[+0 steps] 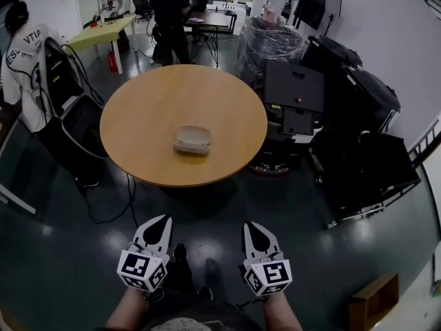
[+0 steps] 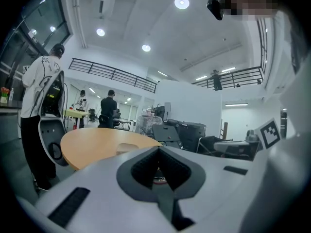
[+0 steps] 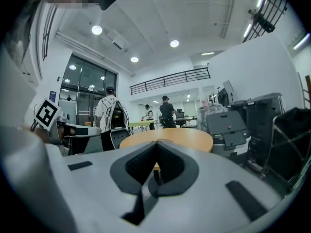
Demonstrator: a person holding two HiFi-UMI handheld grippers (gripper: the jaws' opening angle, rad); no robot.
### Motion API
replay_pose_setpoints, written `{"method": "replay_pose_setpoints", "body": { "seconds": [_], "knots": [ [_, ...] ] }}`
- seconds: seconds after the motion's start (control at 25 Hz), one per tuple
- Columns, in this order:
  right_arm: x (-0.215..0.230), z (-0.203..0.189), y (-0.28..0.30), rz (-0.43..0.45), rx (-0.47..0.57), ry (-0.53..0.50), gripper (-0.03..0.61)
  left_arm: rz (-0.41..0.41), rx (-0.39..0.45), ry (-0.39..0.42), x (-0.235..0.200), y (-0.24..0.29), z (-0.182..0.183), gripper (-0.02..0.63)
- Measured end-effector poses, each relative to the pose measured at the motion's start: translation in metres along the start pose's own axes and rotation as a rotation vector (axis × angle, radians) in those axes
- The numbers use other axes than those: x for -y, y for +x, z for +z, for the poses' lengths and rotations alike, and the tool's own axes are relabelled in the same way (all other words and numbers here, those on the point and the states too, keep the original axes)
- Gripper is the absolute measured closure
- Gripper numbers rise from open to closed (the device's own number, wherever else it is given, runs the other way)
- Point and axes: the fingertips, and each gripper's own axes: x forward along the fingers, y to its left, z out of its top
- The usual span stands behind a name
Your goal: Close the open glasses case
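A beige glasses case (image 1: 191, 140) lies near the middle of the round wooden table (image 1: 145, 109), its lid looking raised at the back. Both grippers hang low over the dark floor, well short of the table's near edge. My left gripper (image 1: 165, 218) is shut with nothing in it, and so is my right gripper (image 1: 250, 225). In the left gripper view the shut jaws (image 2: 158, 148) point at the table, and the case (image 2: 127, 148) shows just left of them. In the right gripper view the shut jaws (image 3: 156, 143) cover most of the table (image 3: 187, 139) and hide the case.
Black equipment and cases (image 1: 296, 88) crowd the table's right side. A person in a white shirt (image 1: 24, 54) stands at the left by a black frame (image 1: 76, 123). Cables (image 1: 110, 209) trail on the floor. A second person (image 1: 169, 19) stands behind, near a green table (image 1: 110, 29).
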Motion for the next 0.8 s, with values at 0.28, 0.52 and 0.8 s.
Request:
{"method": "replay_pose_setpoints", "body": {
  "seconds": [0.28,0.52,0.8],
  "knots": [
    [0.006,0.0,0.073,-0.008,-0.019,-0.001,0.59,-0.009,-0.013,-0.022,-0.053,0.052,0.003,0.606],
    [0.009,0.015,0.155,0.002,-0.023,-0.008,0.589,-0.002,-0.024,-0.021,-0.111,0.101,0.015,0.606],
    [0.012,0.04,0.23,-0.028,-0.016,-0.008,0.589,-0.049,-0.058,-0.006,-0.161,0.153,0.034,0.606]
  ]
}}
